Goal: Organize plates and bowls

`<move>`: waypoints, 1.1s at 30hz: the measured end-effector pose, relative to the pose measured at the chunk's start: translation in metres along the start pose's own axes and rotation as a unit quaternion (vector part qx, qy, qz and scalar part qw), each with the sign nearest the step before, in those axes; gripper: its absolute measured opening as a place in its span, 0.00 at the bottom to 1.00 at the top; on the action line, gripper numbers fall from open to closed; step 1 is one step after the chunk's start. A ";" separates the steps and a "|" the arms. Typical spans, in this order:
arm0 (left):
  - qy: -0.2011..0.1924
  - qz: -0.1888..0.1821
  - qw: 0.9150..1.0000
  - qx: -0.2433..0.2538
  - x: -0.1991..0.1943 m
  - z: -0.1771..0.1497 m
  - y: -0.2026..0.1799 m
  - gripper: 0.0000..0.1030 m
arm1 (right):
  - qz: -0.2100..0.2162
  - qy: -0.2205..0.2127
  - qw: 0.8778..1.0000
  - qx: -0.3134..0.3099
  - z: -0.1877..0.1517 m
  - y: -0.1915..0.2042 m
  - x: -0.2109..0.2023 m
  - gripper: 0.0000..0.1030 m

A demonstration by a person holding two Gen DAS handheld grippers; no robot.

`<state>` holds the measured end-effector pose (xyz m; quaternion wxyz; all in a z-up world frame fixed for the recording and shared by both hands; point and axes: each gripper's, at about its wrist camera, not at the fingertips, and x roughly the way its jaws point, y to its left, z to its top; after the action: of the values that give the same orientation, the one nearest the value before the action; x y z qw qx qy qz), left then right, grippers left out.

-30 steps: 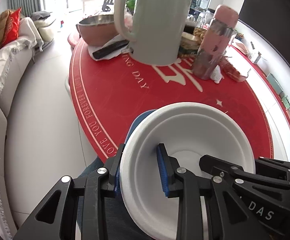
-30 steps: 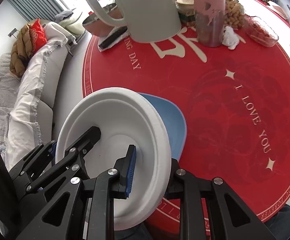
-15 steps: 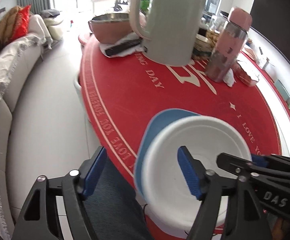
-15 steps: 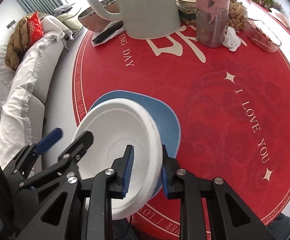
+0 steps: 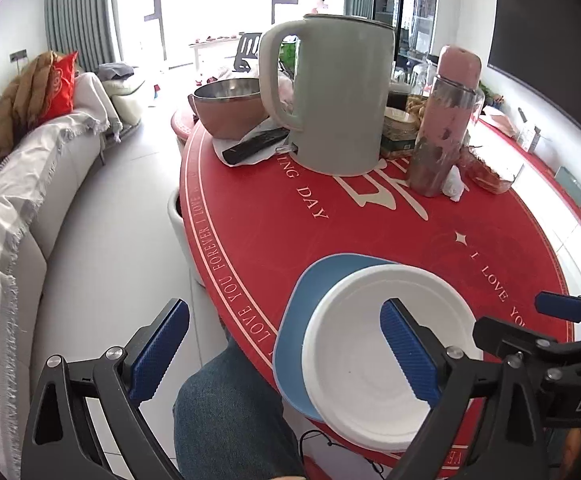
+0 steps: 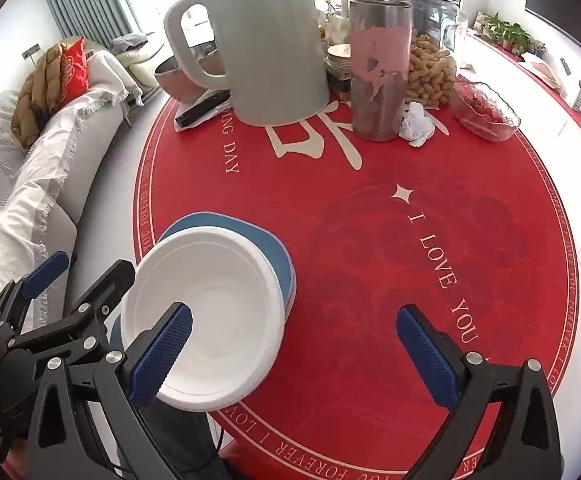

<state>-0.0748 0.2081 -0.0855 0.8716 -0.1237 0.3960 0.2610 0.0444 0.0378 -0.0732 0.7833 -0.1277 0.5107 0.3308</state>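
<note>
Resting white bowl (image 6: 210,312) on blue plate (image 6: 250,236), both grippers' jaws opening, empty

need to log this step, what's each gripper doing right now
Left gripper: jaws opening, holding nothing; the white bowl sits free on the blue plate.
Right gripper: jaws opening, holding nothing; one finger hangs over the bowl without pinching it.

In front of my tongs the round red tablecloth (image 6: 370,240) lies bare across its middle and right side, so there is wide room to pass. At the near left edge the white paper bowl (image 6: 210,312) on the blue plate (image 6: 246,232) blocks the way. At the far side stand the tall grey kettle (image 6: 266,48), the pink bottle (image 6: 378,60) and the glass dish (image 6: 486,112).
</note>
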 end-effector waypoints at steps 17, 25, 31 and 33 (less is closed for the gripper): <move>0.024 0.027 0.998 0.060 0.001 -0.009 -0.025 0.95 | 0.002 -0.002 1.000 -0.014 -0.004 0.000 -0.003 1.00; 0.026 0.023 0.997 0.064 -0.001 -0.010 -0.029 0.95 | 0.005 0.000 1.000 -0.009 -0.007 -0.002 -0.002 1.00; 0.026 0.025 0.997 0.066 -0.001 -0.011 -0.030 0.95 | 0.007 0.002 1.000 -0.005 -0.010 -0.003 -0.002 1.00; 0.026 0.024 0.997 0.067 -0.001 -0.012 -0.031 0.95 | 0.007 0.002 1.000 -0.005 -0.010 -0.003 -0.002 1.00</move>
<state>-0.0660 0.1769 -0.0920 0.8605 -0.0624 0.4384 0.2518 0.0386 0.0289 -0.0767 0.7795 -0.1288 0.5111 0.3383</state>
